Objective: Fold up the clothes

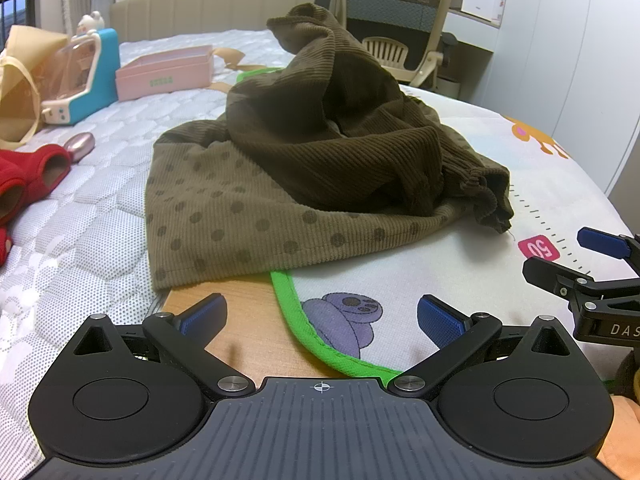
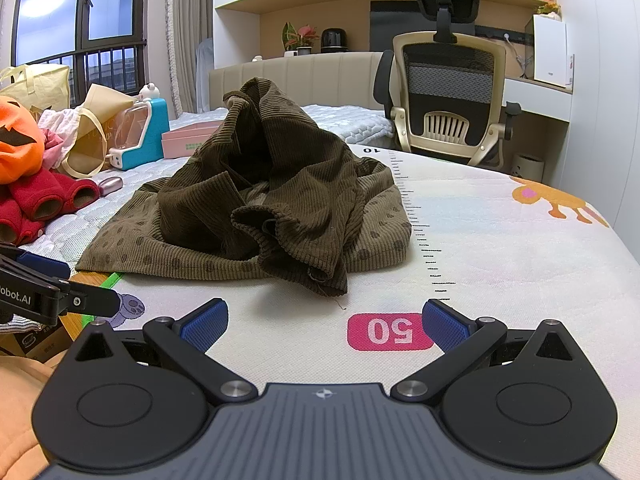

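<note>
A crumpled olive-brown corduroy garment (image 1: 320,152) with a dotted panel lies heaped on a white printed mat (image 1: 460,264) on the bed; the right wrist view shows the same garment (image 2: 280,200), a dark cuff sticking out toward me. My left gripper (image 1: 320,318) is open just short of the garment's near hem, over the mat's green edge, holding nothing. My right gripper (image 2: 324,322) is open over the pink "50" mark (image 2: 390,331), a little short of the cuff. Each gripper appears at the edge of the other's view.
A wooden board (image 1: 240,320) shows beneath the mat's green trim (image 1: 304,332). Left on the quilted bed (image 1: 80,240) lie red socks (image 2: 44,204), a blue toy (image 1: 84,76), a pink box (image 1: 164,72) and bags. An office chair (image 2: 448,92) stands beyond the bed.
</note>
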Demonstrator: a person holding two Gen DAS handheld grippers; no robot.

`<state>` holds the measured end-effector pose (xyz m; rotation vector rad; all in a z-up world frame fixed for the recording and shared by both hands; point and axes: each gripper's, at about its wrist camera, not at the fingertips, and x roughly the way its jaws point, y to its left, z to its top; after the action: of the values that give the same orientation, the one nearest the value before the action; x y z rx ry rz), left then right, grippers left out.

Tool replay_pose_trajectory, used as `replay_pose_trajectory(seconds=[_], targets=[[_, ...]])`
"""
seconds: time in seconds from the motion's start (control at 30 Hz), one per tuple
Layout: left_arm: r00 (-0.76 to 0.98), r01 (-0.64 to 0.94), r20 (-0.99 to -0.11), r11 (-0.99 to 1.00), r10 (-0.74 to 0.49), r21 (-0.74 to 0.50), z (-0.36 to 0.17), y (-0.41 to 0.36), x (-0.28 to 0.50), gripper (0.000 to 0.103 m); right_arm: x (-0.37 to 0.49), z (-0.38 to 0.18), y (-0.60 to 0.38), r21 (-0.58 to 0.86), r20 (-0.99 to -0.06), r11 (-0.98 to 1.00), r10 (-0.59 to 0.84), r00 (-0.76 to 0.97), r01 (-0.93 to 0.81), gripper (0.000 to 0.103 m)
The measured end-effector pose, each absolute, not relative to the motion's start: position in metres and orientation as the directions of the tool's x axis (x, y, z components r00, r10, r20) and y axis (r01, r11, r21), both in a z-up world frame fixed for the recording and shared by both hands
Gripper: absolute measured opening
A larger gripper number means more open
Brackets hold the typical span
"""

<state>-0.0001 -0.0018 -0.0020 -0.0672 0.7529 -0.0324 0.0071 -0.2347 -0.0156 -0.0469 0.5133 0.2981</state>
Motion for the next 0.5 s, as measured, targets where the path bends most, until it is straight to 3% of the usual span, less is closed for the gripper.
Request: replay_pose_trajectory(seconds=[0.27,0.4,0.5], targets=[[0.719,0.046,-0.690,0.997,-0.079,-0.067,0.004,0.001,0.020,0.103,0.022,0.003,-0.236,0.040,-0.511,0.939,0.312,0.801,-0.341,0.103],[0.727,0.058,-0.674,0.990,-0.133,-0.132,0.018,0.006,0.048,0.103,0.059,0.020,-0.248,0.185,-0.560,0.920,0.388,0.732,-0.346,0.103],[0.736,0.078,-0.665,0.991,-0.131,-0.108,0.026,0.005,0.068,0.103,0.092,0.026,-0.256,0.297,-0.591,0.894,0.448,0.671,-0.335,0.103]])
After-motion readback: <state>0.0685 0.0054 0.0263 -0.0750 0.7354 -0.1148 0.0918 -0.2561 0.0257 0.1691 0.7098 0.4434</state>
